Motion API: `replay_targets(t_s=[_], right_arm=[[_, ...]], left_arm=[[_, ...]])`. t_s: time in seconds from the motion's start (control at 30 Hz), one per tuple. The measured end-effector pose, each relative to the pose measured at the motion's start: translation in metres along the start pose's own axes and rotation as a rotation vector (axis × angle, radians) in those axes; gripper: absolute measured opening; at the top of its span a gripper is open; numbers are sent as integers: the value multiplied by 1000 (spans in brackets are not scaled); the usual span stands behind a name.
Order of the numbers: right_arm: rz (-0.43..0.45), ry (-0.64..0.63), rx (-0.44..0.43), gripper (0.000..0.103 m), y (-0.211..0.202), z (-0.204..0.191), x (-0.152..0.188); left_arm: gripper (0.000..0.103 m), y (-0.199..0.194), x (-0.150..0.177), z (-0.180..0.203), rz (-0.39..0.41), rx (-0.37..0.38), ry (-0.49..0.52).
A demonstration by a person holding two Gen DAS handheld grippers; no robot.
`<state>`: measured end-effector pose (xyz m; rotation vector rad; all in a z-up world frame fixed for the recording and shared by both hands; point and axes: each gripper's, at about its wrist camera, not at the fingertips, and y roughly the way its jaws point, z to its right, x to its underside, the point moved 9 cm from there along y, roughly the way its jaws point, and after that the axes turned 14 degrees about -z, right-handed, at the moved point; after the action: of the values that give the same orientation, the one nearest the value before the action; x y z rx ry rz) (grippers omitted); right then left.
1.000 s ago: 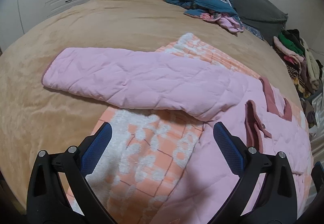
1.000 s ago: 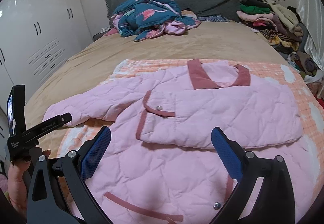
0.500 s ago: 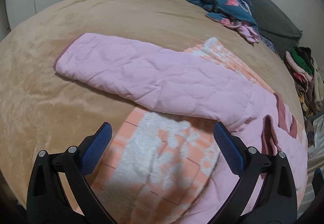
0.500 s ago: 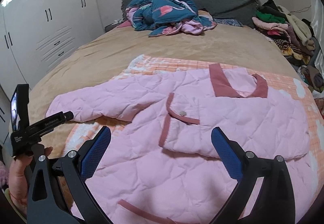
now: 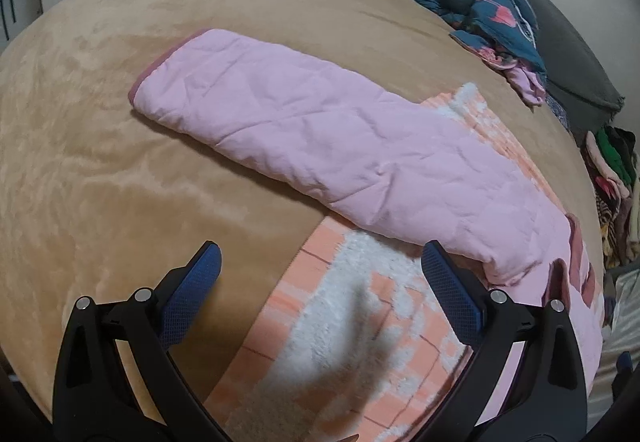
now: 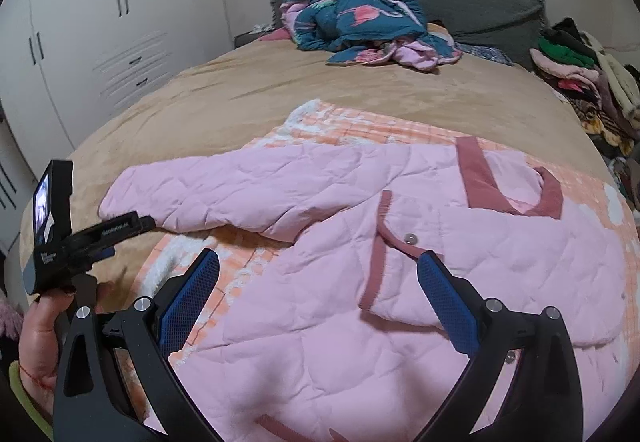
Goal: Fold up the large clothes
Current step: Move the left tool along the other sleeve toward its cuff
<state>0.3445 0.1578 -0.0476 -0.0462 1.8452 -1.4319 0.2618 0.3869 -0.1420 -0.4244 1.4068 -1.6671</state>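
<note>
**Q:** One garment only? Where did it lie?

**A:** One. The pink quilted jacket [image 6: 400,282] lay flat on the orange-and-white blanket [image 5: 360,342], itself spread on the tan bedcover [image 5: 120,202]. One sleeve [image 5: 304,130] ran off the blanket onto the bedcover.

**Q:** Gripper state?

**A:** I held my left gripper [image 5: 320,306] with jaws spread, empty, above the blanket's edge, near the sleeve but apart from it. My right gripper [image 6: 318,302] was likewise spread and empty, over the jacket's body.

**Q:** Handling?

**A:** I judged the fabric soft, padded, fairly light and limp; it would sag and hold no crease. I rated the sleeve's cuff [image 5: 148,76], farthest from the blanket, as the best hold, since its bound edge should resist slipping.
</note>
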Motion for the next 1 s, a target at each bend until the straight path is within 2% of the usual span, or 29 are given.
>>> replay_targets(t_s=[0.13, 0.23, 0.43, 0.77, 1.0], right_arm=[[-25, -29, -6, 99, 15, -11, -1], [-52, -49, -5, 99, 28, -17, 1], [-86, -37, -21, 99, 50, -16, 13], [-93, 35, -22, 99, 57, 21, 30], [-79, 74, -2, 99, 36, 55, 45]], left_arm=[[94, 8, -4, -6, -5, 20, -35], [94, 18, -5, -6, -30, 84, -73], [94, 29, -10, -12, -26, 134, -130], [94, 41, -31, -33, 10, 225, -266], [94, 42, -40, -45, 78, 249, -341]])
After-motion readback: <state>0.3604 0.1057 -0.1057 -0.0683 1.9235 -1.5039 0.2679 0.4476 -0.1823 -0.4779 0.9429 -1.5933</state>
